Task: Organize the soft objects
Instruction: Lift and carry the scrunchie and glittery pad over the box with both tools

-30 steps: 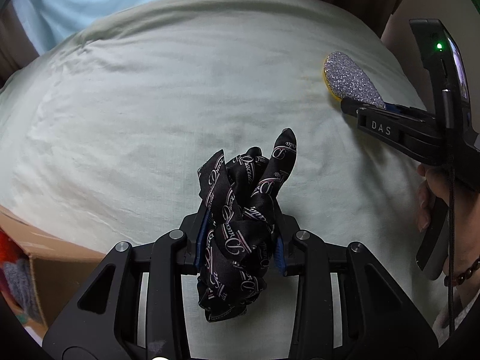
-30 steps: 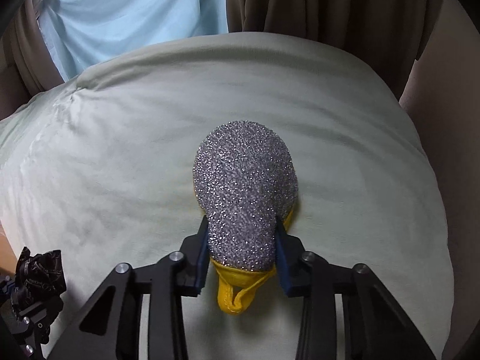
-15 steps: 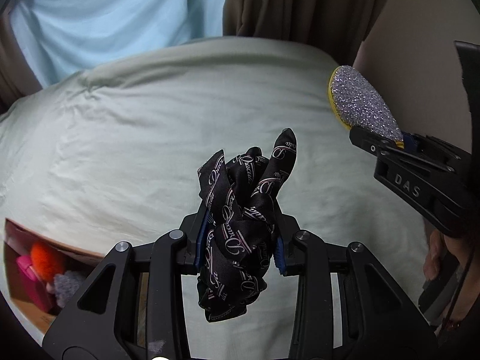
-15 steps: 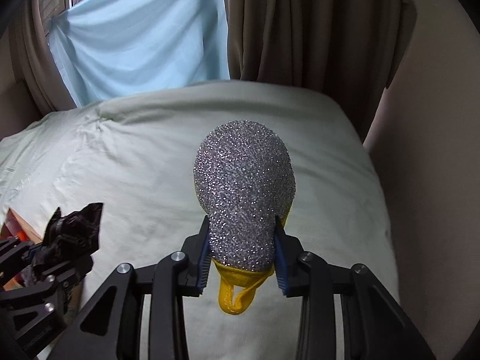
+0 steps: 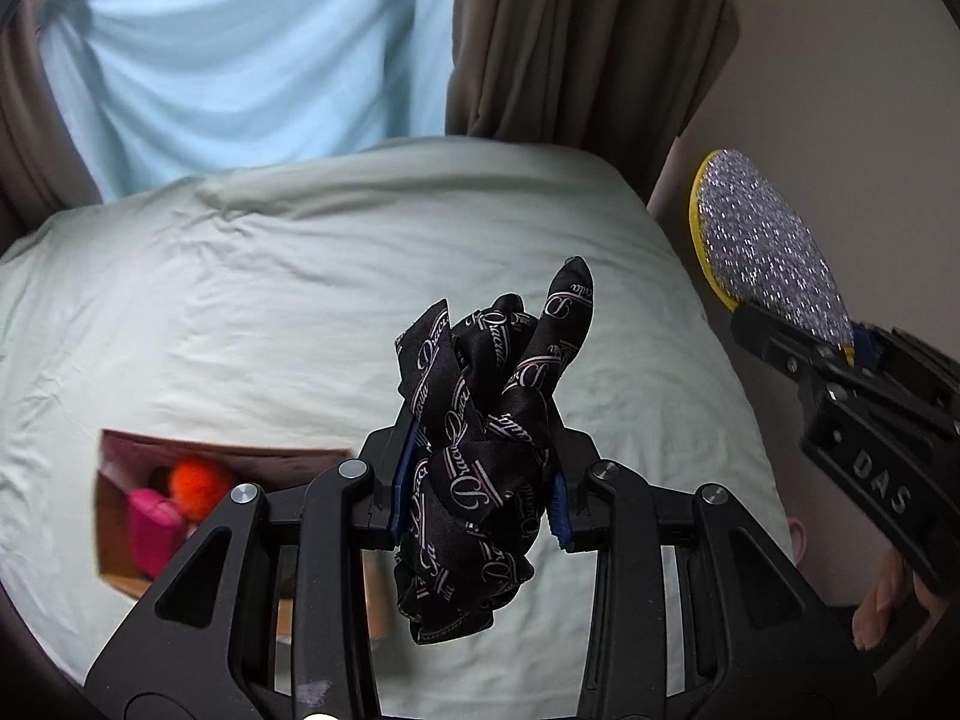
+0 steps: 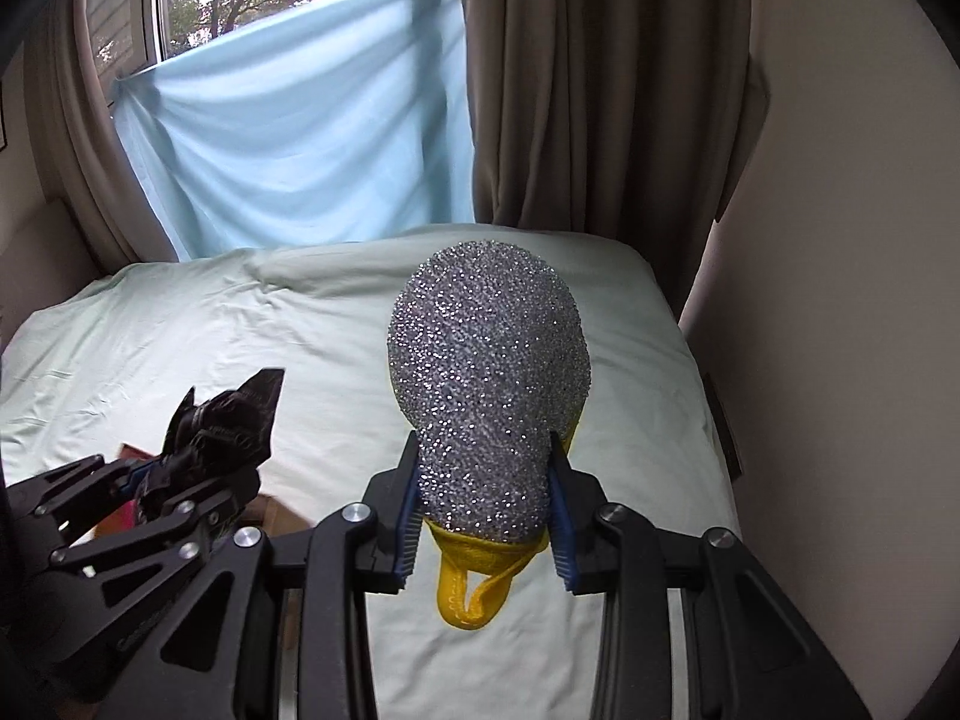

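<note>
My left gripper (image 5: 477,495) is shut on a crumpled black scarf with white script lettering (image 5: 486,414) and holds it up above the pale green bed (image 5: 240,312). It also shows at the lower left of the right wrist view (image 6: 225,420). My right gripper (image 6: 483,519) is shut on a silver glittery sponge with a yellow backing and loop (image 6: 486,384), held in the air above the bed. The sponge (image 5: 762,246) and the right gripper (image 5: 852,354) show at the right of the left wrist view.
An open cardboard box (image 5: 120,516) lies on the bed at the lower left, holding an orange pompom (image 5: 195,483) and a pink item (image 5: 153,531). A blue sheet (image 6: 288,144) hangs over the window, brown curtains (image 6: 588,96) beside it. A wall (image 6: 840,300) borders the bed's right side.
Both grippers have lifted and pulled back from the bed with their items still held. The cardboard box has come further into the left wrist view, and the window and curtains now show.
</note>
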